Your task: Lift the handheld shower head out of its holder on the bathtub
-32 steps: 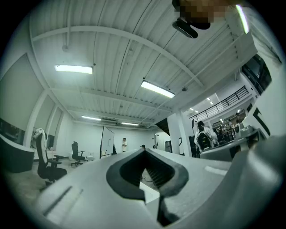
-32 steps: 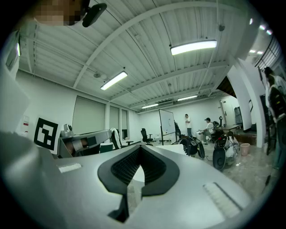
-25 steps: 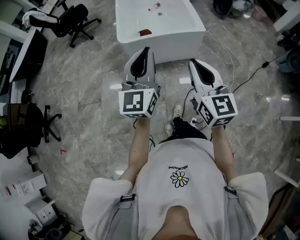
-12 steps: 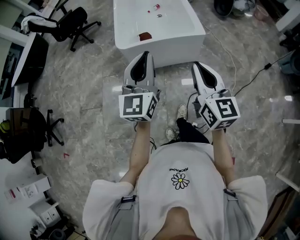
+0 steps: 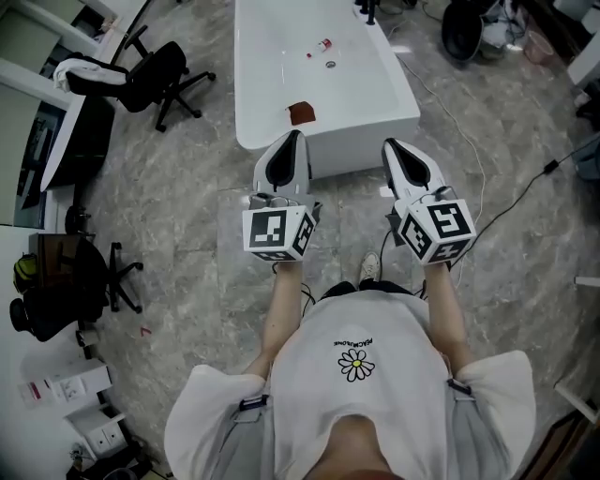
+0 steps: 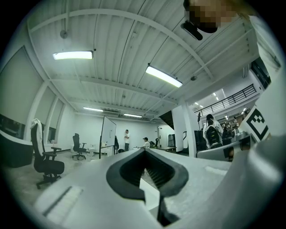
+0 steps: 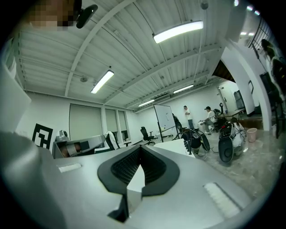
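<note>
Shower head (image 5: pixel 367 9) on far rim of bathtub (image 5: pixel 349 150), well beyond right tool (image 5: pixel 390 148)

The tub (image 5: pixel 281 84) is smooth, glossy white. Around it the floor (image 5: pixel 187 216) is polished, veined stone. Near the tub, left gripper (image 5: pixel 292 141) and right gripper (image 5: pixel 392 150) look matt plastic.

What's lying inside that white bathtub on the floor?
In the bathtub lie a reddish-brown patch near its close end, a small red-and-white object and a small ring farther up. Its far end is cut off by the picture's edge.
</note>
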The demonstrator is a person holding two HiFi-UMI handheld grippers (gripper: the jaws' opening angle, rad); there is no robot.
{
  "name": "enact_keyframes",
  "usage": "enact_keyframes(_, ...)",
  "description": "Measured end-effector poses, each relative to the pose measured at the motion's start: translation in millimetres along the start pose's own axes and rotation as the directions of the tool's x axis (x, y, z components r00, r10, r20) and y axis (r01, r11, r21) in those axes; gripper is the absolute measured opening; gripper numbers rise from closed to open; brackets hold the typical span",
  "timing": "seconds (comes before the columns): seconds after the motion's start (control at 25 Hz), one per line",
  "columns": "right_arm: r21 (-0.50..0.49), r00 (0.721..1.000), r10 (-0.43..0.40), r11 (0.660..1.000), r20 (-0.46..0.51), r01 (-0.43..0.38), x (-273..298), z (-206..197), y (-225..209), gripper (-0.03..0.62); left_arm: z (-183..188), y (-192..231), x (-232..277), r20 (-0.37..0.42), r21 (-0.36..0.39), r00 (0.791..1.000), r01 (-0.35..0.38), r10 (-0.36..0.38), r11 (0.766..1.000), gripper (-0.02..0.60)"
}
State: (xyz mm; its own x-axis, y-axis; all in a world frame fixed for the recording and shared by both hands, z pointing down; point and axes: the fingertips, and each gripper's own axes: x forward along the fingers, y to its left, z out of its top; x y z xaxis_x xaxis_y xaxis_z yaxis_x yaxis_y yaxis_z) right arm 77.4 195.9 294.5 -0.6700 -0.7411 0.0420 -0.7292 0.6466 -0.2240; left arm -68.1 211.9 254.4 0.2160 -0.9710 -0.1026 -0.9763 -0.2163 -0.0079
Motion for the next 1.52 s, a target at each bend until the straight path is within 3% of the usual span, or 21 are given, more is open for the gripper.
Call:
enact_keyframes(0.28,0.013,1.000,-0.010,1.000,0.016,0.010,29.7,12.4,-31.9,0.025,3.5,17.1,49.6,0.030,0.008,0.999,-0.017,0.017,1.000,0.000)
enact_keyframes(0.4,-0.036,1.000,-0.024,0.999,-0.011,0.024,47.7,12.4,-46.5,0.025,2.7,21.6,73.4,0.039,-0.002,0.999,0.000,0.000,1.000,0.000)
enact_keyframes(0.52,-0.010,0.999,-0.052,0.999,-0.001,0.052,75.3,11.7,-64.1,0.025,-6.8,38.1,104.2,0.047,-0.023,0.999,0.024,-0.023,0.999,0.000)
enact_keyframes(0.72,-0.005,0.992,-0.122,0.992,-0.001,0.122,142.8,10.8,-111.4,0.025,-18.5,83.6,180.3,0.094,-0.083,0.995,0.053,-0.046,0.995,0.000)
enact_keyframes(0.88,-0.009,0.989,-0.148,0.989,0.004,0.148,207.8,39.0,-153.3,0.025,-12.6,118.3,260.1,0.116,-0.096,0.991,0.078,-0.067,0.992,0.000)
enact_keyframes(1.08,0.010,0.980,-0.198,0.980,0.032,0.198,294.2,68.3,-206.8,0.025,-10.4,154.0,352.9,0.102,-0.087,0.989,0.119,-0.110,0.989,0.000)
enact_keyframes(1.24,-0.009,0.975,-0.219,0.975,0.040,0.220,347.6,78.6,-223.8,0.025,-16.0,177.2,401.5,0.080,-0.078,0.986,0.154,-0.148,0.985,0.000)
enact_keyframes(1.52,-0.016,0.984,-0.170,0.985,0.060,0.171,387.5,85.2,-275.5,0.025,-41.4,170.5,459.1,0.053,-0.066,0.992,0.120,-0.117,0.990,0.000)
